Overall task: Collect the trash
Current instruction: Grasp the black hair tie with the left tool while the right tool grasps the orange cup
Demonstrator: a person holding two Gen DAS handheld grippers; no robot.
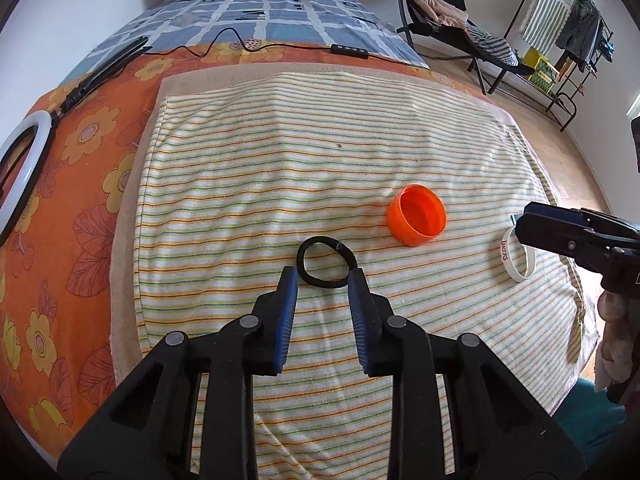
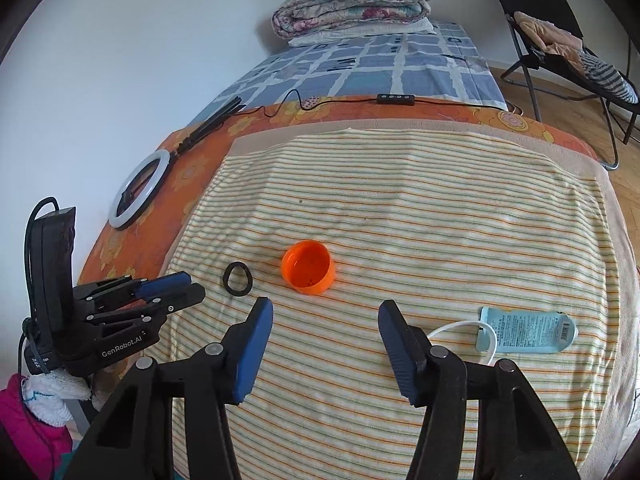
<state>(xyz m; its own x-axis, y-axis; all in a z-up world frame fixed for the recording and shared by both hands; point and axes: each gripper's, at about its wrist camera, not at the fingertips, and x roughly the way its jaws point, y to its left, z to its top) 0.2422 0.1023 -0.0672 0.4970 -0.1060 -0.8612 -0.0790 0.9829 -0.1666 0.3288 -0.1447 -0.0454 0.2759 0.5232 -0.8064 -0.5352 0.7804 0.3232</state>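
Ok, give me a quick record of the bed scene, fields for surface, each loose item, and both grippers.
surface: striped towel on a bed
black hair tie: flat, just ahead of the left gripper's tips
orange cap: open side showing, untouched
white wristband: partly behind the right gripper
blue tube: lying flat beside the wristband
left gripper: open, nothing between the jaws
right gripper: open, empty

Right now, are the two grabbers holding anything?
Left gripper: open, holding nothing; the black hair tie lies at its fingers.
Right gripper: open, holding nothing.
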